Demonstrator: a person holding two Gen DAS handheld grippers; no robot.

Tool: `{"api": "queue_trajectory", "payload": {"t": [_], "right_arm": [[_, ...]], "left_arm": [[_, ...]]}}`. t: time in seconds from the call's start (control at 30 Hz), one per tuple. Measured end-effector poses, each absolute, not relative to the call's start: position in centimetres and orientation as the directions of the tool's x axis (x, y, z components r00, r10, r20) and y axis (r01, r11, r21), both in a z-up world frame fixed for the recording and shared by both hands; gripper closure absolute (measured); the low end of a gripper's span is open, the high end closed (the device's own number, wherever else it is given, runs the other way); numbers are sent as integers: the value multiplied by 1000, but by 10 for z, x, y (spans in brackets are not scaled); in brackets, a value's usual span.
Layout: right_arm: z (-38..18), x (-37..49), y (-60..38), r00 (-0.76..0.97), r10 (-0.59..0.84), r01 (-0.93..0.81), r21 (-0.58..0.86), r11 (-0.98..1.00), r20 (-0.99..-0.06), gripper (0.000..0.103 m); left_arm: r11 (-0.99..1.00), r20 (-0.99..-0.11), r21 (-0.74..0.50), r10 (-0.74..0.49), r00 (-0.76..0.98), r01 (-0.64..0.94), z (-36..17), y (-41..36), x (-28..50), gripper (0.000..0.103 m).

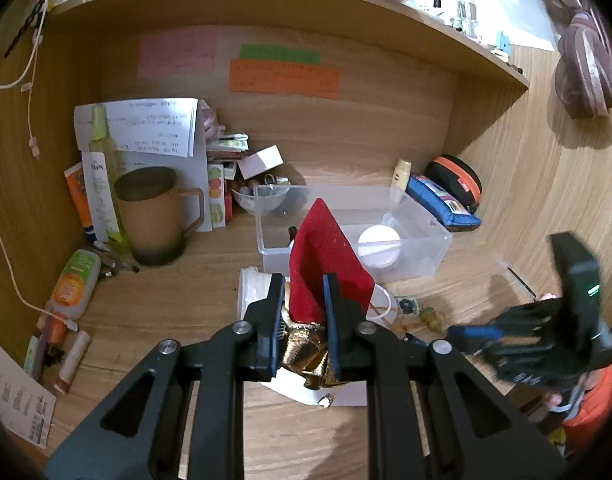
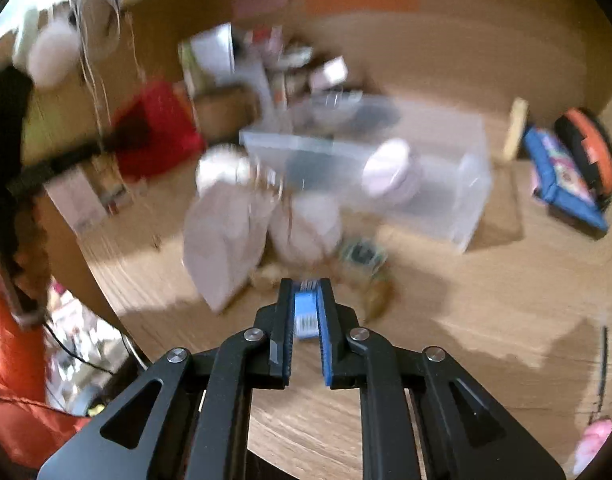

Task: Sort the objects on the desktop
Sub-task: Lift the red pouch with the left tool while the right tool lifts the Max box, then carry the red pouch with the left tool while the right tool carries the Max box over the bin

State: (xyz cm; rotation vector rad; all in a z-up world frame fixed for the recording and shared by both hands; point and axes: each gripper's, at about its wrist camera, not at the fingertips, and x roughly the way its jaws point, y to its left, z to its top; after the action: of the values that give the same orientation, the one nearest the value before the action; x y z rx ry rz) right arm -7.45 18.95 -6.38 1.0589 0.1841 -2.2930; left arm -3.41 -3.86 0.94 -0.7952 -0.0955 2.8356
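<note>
My left gripper (image 1: 304,320) had its jaws clamped on a red velvet pouch (image 1: 325,256) with a gold foil wad (image 1: 306,350) bunched between the pads, lifted above the table (image 1: 166,308). Just beyond it sat the clear plastic bin (image 1: 417,216), a white round jar (image 1: 379,246) inside. A brown mug (image 1: 154,216) and tubes crowded the left; a blue pencil case (image 1: 441,202) lay right of the bin. My right gripper (image 2: 306,312) was nearly closed, jaws pinching a small blue packet (image 2: 306,314). Ahead, through blur, white bags (image 2: 226,236) lay between me and the bin.
</note>
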Motion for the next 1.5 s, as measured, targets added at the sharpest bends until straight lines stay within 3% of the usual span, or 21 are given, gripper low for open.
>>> {"api": "queue_trajectory", "payload": {"t": [0.17, 0.3, 0.37, 0.6, 0.7, 0.9, 1.5], "right_arm": [[-86, -91, 179, -463, -437, 570, 118, -813, -771, 91], [-88, -98, 179, -482, -406, 558, 86, -826, -776, 71], [-90, -99, 178, -483, -395, 557, 74, -827, -781, 66], [-96, -97, 171, -506, -376, 567, 30, -823, -776, 66], [-96, -90, 165, -532, -363, 573, -10, -819, -765, 78], [-88, -83, 172, -526, -404, 565, 48, -824, -748, 78], [4, -71, 213, -681, -484, 518, 105, -849, -549, 78]], "left_arm": [[-979, -517, -121, 205, -831, -166, 4, -40, -29, 85], [-977, -518, -133, 209, -829, -163, 1, -46, -27, 85], [-976, -518, -140, 214, -828, -165, 0, -47, -27, 85], [-973, -530, -153, 228, -817, -172, -7, -46, -31, 85], [-973, -531, -153, 229, -816, -173, -7, -46, -32, 85], [-974, -522, -141, 227, -822, -180, -3, -43, -31, 85], [-980, -468, -75, 196, -862, -182, 30, -33, -47, 85]]}}
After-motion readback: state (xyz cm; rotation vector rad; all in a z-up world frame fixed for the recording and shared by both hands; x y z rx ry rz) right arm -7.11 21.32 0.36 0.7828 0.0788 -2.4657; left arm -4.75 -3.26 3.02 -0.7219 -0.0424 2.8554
